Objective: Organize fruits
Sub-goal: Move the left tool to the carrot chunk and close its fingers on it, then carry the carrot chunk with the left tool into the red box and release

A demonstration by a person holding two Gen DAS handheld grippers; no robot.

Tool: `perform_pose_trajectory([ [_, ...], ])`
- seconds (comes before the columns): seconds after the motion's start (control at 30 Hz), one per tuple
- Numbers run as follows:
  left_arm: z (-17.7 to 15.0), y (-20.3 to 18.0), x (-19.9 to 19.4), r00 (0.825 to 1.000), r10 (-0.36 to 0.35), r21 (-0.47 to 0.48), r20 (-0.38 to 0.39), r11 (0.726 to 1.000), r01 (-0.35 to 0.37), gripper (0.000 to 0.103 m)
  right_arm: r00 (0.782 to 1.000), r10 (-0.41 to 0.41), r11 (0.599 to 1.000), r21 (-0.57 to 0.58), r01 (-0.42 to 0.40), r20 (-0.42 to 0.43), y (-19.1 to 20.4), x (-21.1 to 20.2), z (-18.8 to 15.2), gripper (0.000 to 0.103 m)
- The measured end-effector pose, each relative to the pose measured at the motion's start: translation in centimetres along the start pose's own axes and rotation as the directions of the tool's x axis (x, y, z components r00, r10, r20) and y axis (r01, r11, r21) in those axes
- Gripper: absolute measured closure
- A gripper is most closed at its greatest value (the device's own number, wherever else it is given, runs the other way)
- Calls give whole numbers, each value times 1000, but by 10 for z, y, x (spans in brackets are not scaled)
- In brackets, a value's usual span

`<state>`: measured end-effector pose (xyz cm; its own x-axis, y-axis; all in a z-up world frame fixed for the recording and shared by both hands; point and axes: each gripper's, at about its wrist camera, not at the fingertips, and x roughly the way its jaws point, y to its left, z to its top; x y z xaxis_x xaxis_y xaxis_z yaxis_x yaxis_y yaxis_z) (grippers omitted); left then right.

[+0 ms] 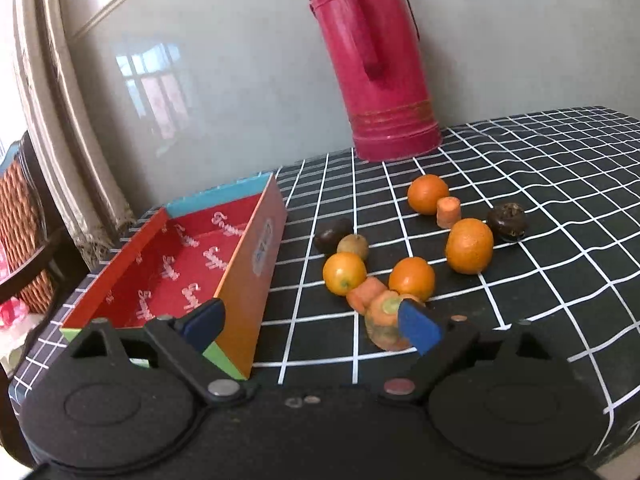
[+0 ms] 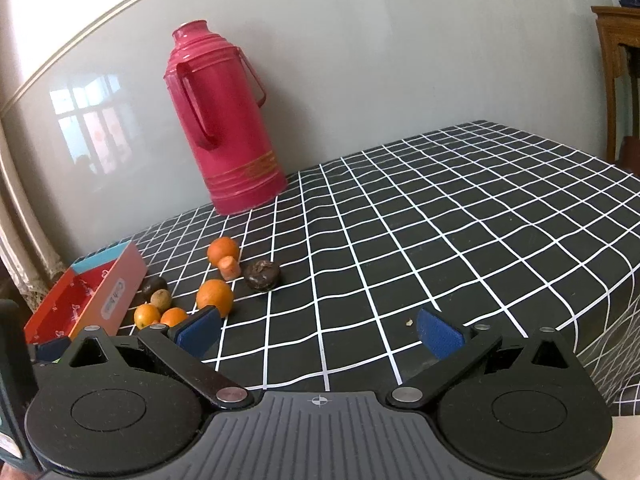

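Left claw [image 1: 310,322] gaped, empty, carrot chunk [image 1: 384,320] at one o'clock; box [image 1: 256,248] at eleven awaited fruit. Right claw [image 2: 320,330] apart, idle.

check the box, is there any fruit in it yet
No, the box shows only its red printed lining, and the oranges lie out on the checked cloth.

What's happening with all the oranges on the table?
A person is sorting fruit with a hand-held gripper in each hand. The left hand-held gripper is open beside a carrot piece. The right hand-held gripper is open over bare cloth. The box has nothing in it yet, and the oranges lie on the table.
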<state>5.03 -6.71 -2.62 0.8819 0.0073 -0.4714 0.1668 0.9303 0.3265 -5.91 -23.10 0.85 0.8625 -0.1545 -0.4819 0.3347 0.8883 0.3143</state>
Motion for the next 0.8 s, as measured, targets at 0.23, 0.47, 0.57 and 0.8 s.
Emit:
perform_pose_trajectory([
  [0.23,-1,-10,1,999,14,15,49,1000,-15,18,1000,-3,1000,2,3,-26,0,10,0,0],
  [0.47,1,-9,1,995,-95,-23,20,995,95,30,999,-7,1000,6,7,-39,0,16,0,0],
  [0.57,-1,-7,16,983,-173,-75,-60,983,168,57,999,-3,1000,8,4,-53,1,18,-1,0],
  [0.8,-3,-11,14,976,-213,-86,-42,974,209,76,999,-10,999,-31,8,-52,8,20,-3,0],
])
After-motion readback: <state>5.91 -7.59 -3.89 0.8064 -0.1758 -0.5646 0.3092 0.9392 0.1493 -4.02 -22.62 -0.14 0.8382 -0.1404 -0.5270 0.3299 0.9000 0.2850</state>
